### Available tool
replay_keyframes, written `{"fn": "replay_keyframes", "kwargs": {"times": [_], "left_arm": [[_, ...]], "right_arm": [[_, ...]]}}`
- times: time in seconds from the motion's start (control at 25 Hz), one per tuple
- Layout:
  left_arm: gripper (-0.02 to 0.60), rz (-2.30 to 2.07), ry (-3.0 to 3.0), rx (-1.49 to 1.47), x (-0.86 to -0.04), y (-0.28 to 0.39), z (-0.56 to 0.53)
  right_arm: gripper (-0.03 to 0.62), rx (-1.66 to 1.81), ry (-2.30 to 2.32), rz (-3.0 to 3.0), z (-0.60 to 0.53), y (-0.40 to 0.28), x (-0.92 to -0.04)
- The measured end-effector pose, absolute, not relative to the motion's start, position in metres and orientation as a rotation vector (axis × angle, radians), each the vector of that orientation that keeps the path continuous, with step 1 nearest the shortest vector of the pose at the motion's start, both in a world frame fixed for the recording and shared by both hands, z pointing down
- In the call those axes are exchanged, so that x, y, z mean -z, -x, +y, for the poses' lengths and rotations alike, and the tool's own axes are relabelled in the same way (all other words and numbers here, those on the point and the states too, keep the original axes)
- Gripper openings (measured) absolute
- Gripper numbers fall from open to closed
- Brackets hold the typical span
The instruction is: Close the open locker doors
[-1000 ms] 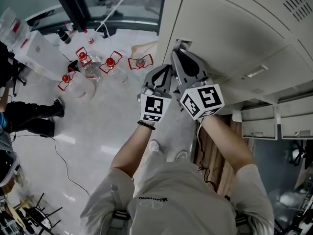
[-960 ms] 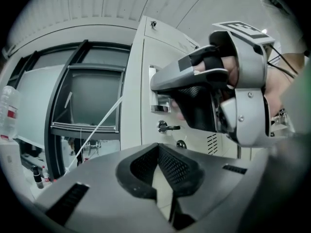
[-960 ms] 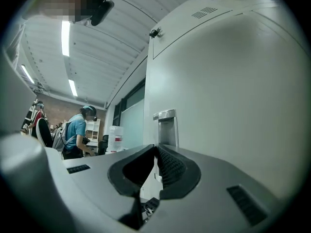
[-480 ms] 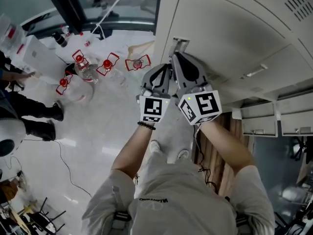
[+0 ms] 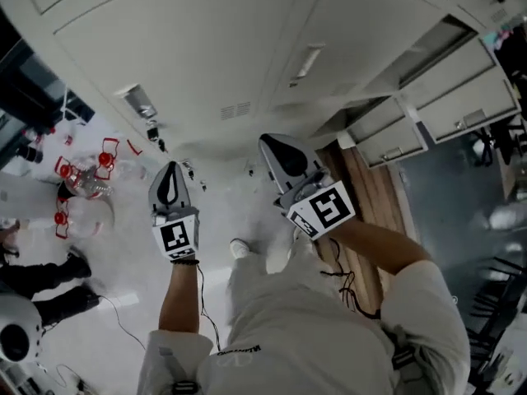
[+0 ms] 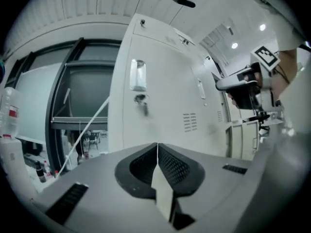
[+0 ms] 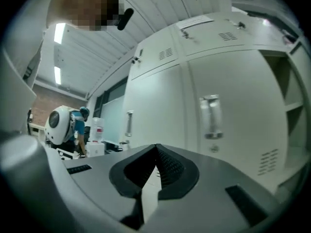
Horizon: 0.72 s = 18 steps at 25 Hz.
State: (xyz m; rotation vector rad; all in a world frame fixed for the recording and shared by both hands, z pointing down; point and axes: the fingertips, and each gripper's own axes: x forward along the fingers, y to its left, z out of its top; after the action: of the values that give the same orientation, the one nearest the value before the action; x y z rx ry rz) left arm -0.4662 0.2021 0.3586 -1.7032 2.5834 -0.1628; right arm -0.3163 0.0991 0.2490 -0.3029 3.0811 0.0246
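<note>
Both tools point level at the bank of lockers, and neither holds anything. The left tongs [image 5: 169,169] are pressed together with only bare pads meeting. The right tongs [image 5: 273,144] have just been closing and are pressed together as well, with nothing between them. That suits the job, I judge, since a door is shoved rather than grasped and a shut tip makes a firm, blunt pusher. The left tongs face a closed door [image 6: 160,81] with its handle [image 6: 137,74] near the door's left edge, so nothing seems left to do there. The work lies toward the right end of the bank, where the open doors [image 5: 461,109] stand swung out beside a dark open compartment [image 5: 436,44]. The right gripper view catches shelves [image 7: 294,98] at its right edge, beyond a pull handle [image 7: 210,116] on a shut door. The right tongs are nearer that end but well apart from the open doors, so they look the likelier to push next.
</note>
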Motion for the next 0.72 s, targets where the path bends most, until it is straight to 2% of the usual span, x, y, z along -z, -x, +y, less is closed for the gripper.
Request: {"fn": "replay_keyframes", "kwargs": {"times": [0.2, 0.72], "left_arm": [[0.005, 2.495, 1.996, 0.244, -0.403, 0.340, 0.147], [0.005, 1.779, 2.508, 0.025, -0.297, -0.001, -0.130]], "right_arm": [[0.009, 0.002, 0.585, 3.039, 0.014, 0.208, -0.250], [0.011, 0.002, 1.102, 2.861, -0.138, -0.080, -0.242]]}}
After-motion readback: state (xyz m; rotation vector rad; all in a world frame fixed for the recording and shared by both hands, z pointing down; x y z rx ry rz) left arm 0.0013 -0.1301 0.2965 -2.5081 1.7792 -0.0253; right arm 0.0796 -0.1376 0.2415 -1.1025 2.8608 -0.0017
